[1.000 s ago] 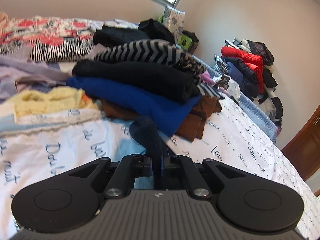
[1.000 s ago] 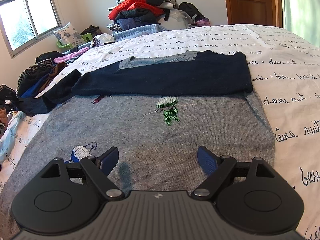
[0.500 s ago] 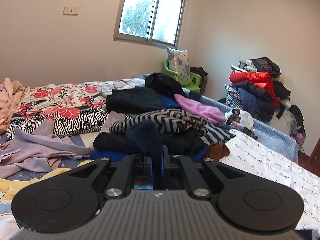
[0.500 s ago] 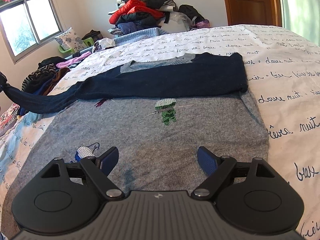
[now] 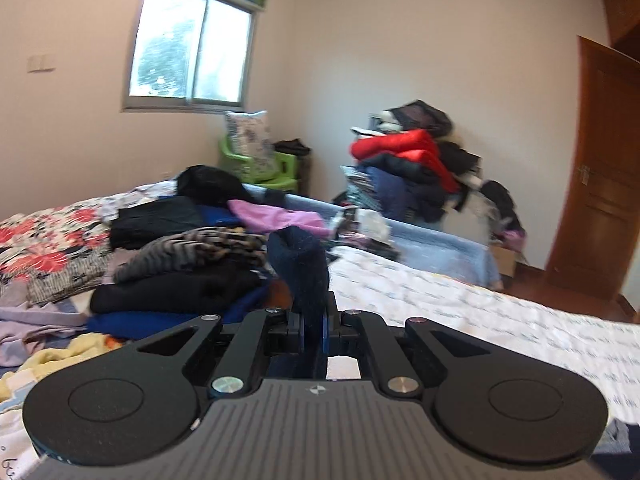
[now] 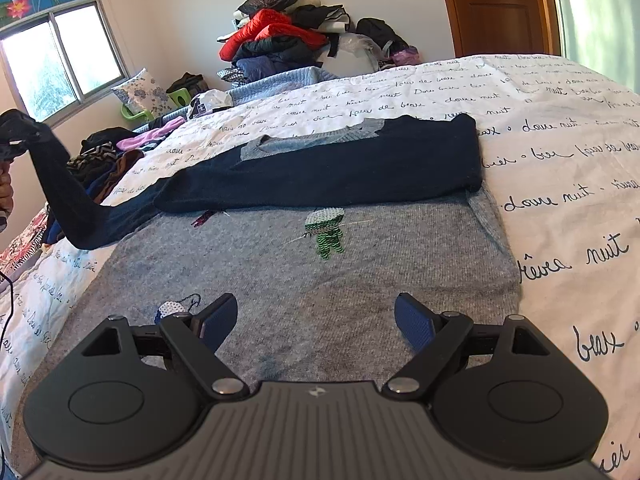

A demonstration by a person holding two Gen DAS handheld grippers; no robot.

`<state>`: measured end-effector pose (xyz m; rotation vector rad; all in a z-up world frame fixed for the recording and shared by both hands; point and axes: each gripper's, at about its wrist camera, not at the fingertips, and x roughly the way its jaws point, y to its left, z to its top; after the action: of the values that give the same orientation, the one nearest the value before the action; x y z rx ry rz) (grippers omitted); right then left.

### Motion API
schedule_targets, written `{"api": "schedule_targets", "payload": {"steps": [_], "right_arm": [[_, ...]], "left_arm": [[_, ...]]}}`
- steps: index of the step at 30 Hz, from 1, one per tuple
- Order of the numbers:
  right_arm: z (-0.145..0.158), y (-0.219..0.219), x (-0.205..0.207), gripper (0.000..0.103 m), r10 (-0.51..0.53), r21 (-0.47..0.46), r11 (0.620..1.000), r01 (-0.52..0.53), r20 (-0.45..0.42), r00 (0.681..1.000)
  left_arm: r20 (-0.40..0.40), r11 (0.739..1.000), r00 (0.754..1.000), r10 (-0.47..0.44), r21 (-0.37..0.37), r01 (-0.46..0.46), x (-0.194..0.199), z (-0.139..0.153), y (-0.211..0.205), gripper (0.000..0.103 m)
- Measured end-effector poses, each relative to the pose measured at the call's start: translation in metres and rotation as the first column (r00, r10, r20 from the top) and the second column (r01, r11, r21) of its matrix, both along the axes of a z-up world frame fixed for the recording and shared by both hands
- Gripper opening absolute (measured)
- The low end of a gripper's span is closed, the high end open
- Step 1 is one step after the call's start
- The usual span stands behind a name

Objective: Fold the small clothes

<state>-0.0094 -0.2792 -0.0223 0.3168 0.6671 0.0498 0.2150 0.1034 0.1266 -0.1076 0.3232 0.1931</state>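
A grey sweater (image 6: 304,280) with navy sleeves and small embroidered figures lies flat on the white lettered bedspread (image 6: 560,168). One navy sleeve (image 6: 360,168) is folded across its chest. My left gripper (image 5: 314,328) is shut on the cuff of the other navy sleeve (image 5: 298,268) and holds it raised; that sleeve (image 6: 60,192) shows stretched up at the far left in the right wrist view. My right gripper (image 6: 316,322) is open and empty, low over the sweater's hem.
A stack of folded clothes (image 5: 180,272) sits at the bed's left side. A floral blanket (image 5: 44,248) lies beyond it. A heap of jackets (image 6: 280,40) stands by the far wall, near a green chair (image 5: 260,164) and a wooden door (image 6: 500,4).
My left gripper has lifted the navy sleeve cuff up off the bed and swung to the right. The sleeve now hangs stretched in the air. My right gripper has barely moved.
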Motion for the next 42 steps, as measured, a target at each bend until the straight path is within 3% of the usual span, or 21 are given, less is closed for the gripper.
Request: {"api": "schedule_targets", "payload": {"steps": [10, 17, 28, 42], "right_arm": [[-0.002, -0.007, -0.007, 0.086, -0.011, 0.025, 1.0, 0.011, 0.004, 1.0], [-0.004, -0.014, -0.012, 0.086, -0.03, 0.037, 0.999, 0.03, 0.0, 1.0], [-0.007, -0.014, -0.016, 0.086, -0.023, 0.045, 0.999, 0.023, 0.005, 1.0], [-0.009, -0.018, -0.021, 0.086, -0.024, 0.055, 0.998, 0.023, 0.006, 1.0]], "left_arm": [[-0.074, 0.986, 0.984, -0.165, 0.021, 0.167, -0.007, -0.037, -0.075, 0.008], [-0.119, 0.982, 0.976, -0.18, 0.031, 0.185, 0.003, -0.054, -0.095, 0.008], [-0.1, 0.973, 0.971, -0.218, 0.054, 0.224, -0.007, -0.042, -0.12, 0.008], [-0.097, 0.942, 0.938, -0.332, 0.012, 0.334, -0.02, -0.042, -0.182, 0.008]]}}
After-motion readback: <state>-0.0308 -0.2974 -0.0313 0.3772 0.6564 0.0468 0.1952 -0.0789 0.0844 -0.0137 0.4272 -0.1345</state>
